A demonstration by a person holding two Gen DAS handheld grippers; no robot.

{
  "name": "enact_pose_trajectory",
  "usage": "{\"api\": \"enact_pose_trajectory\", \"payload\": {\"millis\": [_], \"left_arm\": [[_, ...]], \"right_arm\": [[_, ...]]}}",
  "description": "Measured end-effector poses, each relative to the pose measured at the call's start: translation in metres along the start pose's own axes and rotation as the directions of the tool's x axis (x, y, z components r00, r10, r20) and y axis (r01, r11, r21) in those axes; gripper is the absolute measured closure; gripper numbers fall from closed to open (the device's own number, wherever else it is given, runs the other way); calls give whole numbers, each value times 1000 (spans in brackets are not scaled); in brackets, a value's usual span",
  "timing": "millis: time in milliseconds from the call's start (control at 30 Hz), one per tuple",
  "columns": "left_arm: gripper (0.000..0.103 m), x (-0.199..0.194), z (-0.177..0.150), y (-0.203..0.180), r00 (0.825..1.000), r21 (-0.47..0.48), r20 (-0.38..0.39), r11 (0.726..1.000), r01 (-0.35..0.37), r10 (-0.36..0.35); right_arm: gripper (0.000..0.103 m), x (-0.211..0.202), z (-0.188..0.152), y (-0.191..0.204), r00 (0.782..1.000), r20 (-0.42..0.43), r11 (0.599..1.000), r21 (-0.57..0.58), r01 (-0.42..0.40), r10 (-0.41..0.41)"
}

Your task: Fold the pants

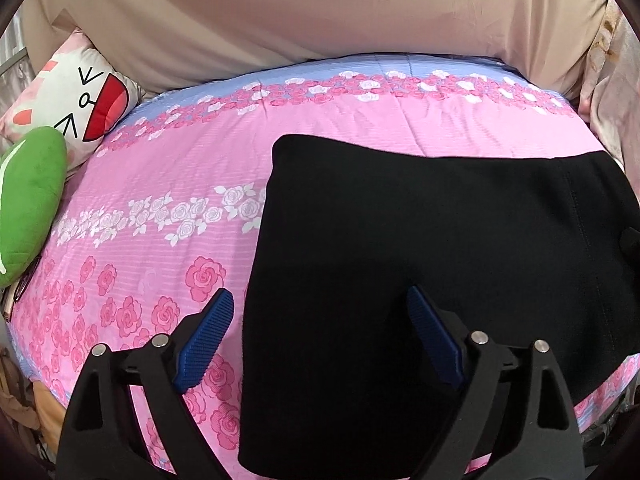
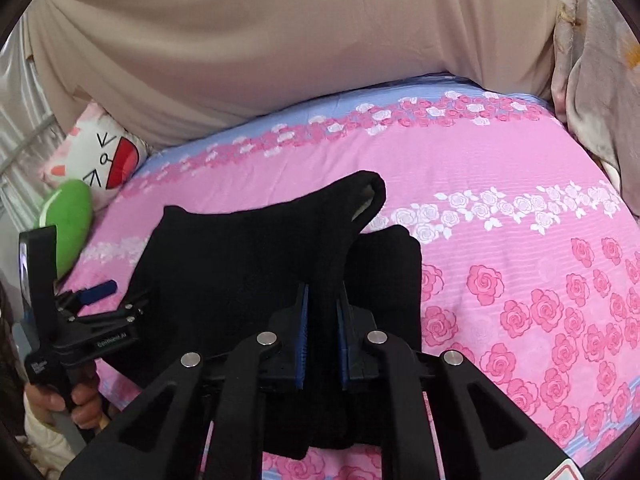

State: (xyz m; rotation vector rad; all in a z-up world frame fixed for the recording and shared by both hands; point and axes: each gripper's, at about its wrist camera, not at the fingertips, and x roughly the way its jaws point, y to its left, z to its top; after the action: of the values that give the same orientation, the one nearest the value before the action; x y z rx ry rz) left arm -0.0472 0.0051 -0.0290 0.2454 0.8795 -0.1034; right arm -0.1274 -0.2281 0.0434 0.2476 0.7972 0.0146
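Observation:
The black pants [image 1: 420, 264] lie folded on the pink floral bed cover [image 1: 168, 168]. My left gripper [image 1: 316, 300] is open, hovering over the pants' left edge, one blue pad over the cover and one over the fabric. In the right wrist view my right gripper [image 2: 322, 300] is shut on a raised fold of the black pants [image 2: 248, 256], lifting the cloth so one end [image 2: 370, 188] stands up off the lower layer. The left gripper also shows in the right wrist view [image 2: 96, 290], open, at the pants' left side, held by a hand.
A white cartoon-face pillow [image 1: 80, 96] and a green plush [image 1: 28, 208] sit at the bed's left edge. A beige sheet [image 1: 320, 12] hangs behind the bed. Pale fabric [image 2: 592, 80] hangs at the right. The bed's near edge [image 1: 40, 384] drops off lower left.

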Motion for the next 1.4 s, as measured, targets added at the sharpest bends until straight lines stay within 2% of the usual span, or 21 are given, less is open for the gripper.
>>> {"api": "enact_pose_trajectory", "payload": {"millis": [67,100,200,233,267,333,367,533,667,700,767,933,1033,1067,1100,1133,1167,1200,1267,1300,1400], "left_arm": [[13,1,0,0,1000,0,-5,1000,1,-1],[13,2,-1,-1,1000,1,-10,1000,2,-2],[12,1,-1,0,1000,6,-11,1000,-8,8],[12,1,-1,0,1000,5,-13,1000,-8,8],[12,0,-2,0,1000,2,-15,1000,-3,3],[12,-3,-2,1,1000,2,-15,1000,3,-3],[12,-6,-2,1,1000,5,-13,1000,10,-10],[9,-32,-14,2,996,36,19,996,86,-87],[7,-51,-24,-19,987,129,45,981,147,-154],[7,-54,-26,-28,984,161,49,974,159,-169],[7,-56,-30,-40,981,206,47,963,173,-186],[7,-54,-30,-74,966,281,33,930,238,-257],[8,-50,-16,-87,959,280,71,928,244,-273],[17,-47,-11,-90,958,269,66,929,253,-280],[46,-43,-5,-90,947,251,55,923,293,-316],[61,-34,1,-87,938,217,25,917,334,-347],[86,-24,6,-84,931,174,-13,916,361,-365],[96,-12,12,-78,922,113,-50,915,388,-385],[98,-2,21,-60,911,24,-54,911,411,-409],[98,-2,22,-53,908,4,-43,909,418,-417],[98,-7,29,-38,915,-14,-2,915,403,-403]], "right_arm": [[76,17,-7,-8,996,-52,997,1,74,-74],[76,21,-11,-13,996,-70,998,25,63,-61],[70,3,-14,-20,999,-33,995,101,-13,16],[64,-8,-14,-20,1000,-8,995,101,-29,30],[54,-15,-14,-19,999,7,995,96,-34,33],[44,-31,-19,-15,998,14,997,52,-56,56],[43,-37,-23,-13,998,11,998,30,-60,59],[43,-49,-48,-7,997,-22,997,-17,-78,77],[43,-37,-51,-6,995,-27,995,-22,-92,92],[46,-28,-50,-5,992,-49,993,-24,-117,115],[70,-18,-48,-7,988,-77,991,-27,-134,132],[81,-28,-18,4,978,-23,977,-55,-207,206],[84,-34,4,17,956,3,954,-70,-293,294],[84,-34,10,20,947,6,945,-69,-319,321],[84,-33,14,24,940,4,938,-72,-340,341],[82,-29,19,27,932,-8,929,-84,-361,362],[80,-27,21,27,932,-12,928,-85,-362,363],[78,-25,23,25,937,-10,934,-78,-350,350],[62,-26,22,10,944,15,944,-31,-330,330],[58,-28,20,2,950,27,950,-10,-311,312],[53,-30,1,-19,986,4,986,0,-166,166]]}}
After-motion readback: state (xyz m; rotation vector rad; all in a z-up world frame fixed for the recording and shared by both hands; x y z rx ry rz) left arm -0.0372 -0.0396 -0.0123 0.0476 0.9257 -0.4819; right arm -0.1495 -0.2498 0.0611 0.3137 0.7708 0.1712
